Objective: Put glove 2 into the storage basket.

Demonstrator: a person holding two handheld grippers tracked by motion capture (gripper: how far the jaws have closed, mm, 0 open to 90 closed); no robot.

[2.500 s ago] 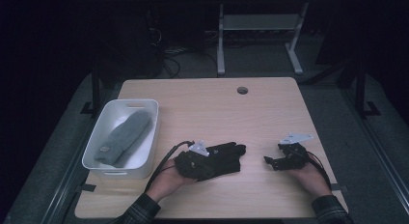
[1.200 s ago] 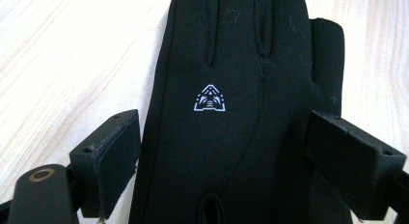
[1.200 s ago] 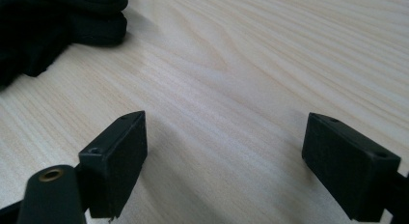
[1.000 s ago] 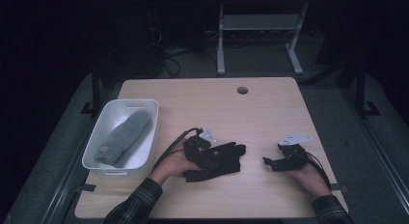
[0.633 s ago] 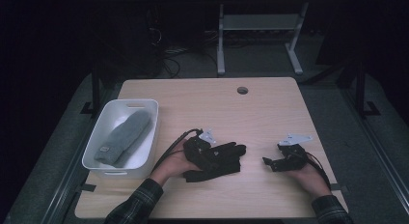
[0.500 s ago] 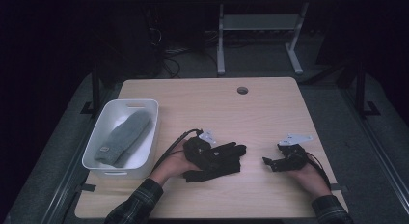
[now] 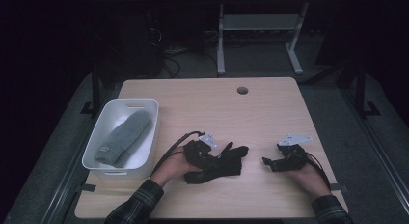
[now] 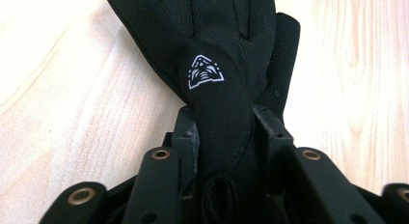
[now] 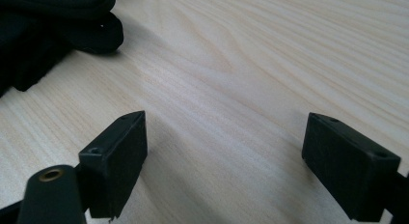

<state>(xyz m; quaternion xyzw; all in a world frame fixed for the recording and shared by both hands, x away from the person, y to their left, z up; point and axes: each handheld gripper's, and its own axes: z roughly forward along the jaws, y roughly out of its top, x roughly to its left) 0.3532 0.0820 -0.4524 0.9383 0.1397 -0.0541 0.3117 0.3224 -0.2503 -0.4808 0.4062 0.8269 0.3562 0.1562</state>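
Observation:
A black glove (image 7: 230, 157) with a white triangular logo (image 8: 205, 72) lies at the front middle of the wooden table (image 7: 217, 108). My left gripper (image 7: 214, 159) has its jaws on either side of the glove's cuff; they have just been closing and now pinch the cuff (image 8: 224, 118). To the right, my right gripper (image 7: 268, 164) rests low over bare wood, open with nothing between its jaws (image 9: 226, 137). The glove's fingertips (image 9: 58, 21) show at the upper left of the right gripper view.
A white bin (image 7: 96, 147) at the table's left holds a grey mitten (image 7: 126, 137). A round cable hole (image 7: 242, 90) sits near the far edge. A metal stand (image 7: 260, 26) is on the floor beyond the table.
The left hand has edged a little right onto the glove's cuff since the earliest frame. The right hand has stayed put.

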